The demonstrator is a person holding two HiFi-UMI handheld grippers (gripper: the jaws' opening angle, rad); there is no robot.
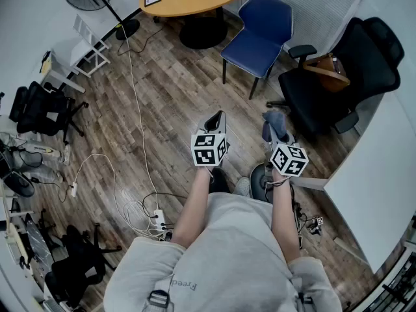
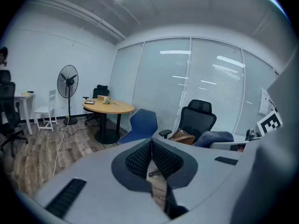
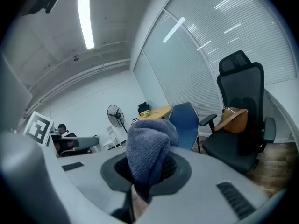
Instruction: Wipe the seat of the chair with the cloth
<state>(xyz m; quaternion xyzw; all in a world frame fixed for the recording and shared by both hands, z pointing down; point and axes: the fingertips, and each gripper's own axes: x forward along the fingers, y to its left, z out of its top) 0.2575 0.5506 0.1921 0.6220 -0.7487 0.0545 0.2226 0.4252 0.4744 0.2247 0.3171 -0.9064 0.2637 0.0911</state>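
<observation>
While R gripper (image 1: 271, 127) pinches 1 blue-grey terry cloth (image 3: 147, 146) above wood-plank floor (image 1: 162, 96), L gripper (image 2: 151, 149) is closed, empty. Nearest ahead, apart from cloth: 1 blue moulded chair (image 1: 260, 34), 1 black mesh office chair (image 1: 338, 77); office rm w/ blinds.

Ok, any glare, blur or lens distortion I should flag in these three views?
Head view: even light, sharp, floor bowed toward the edges by the wide lens. Left gripper view: dark round vignette, ceiling lights mirrored as streaks on the glass wall. Right gripper view: same vignette, ceiling strip light blown out, cloth close to the lens yet its weave readable.
</observation>
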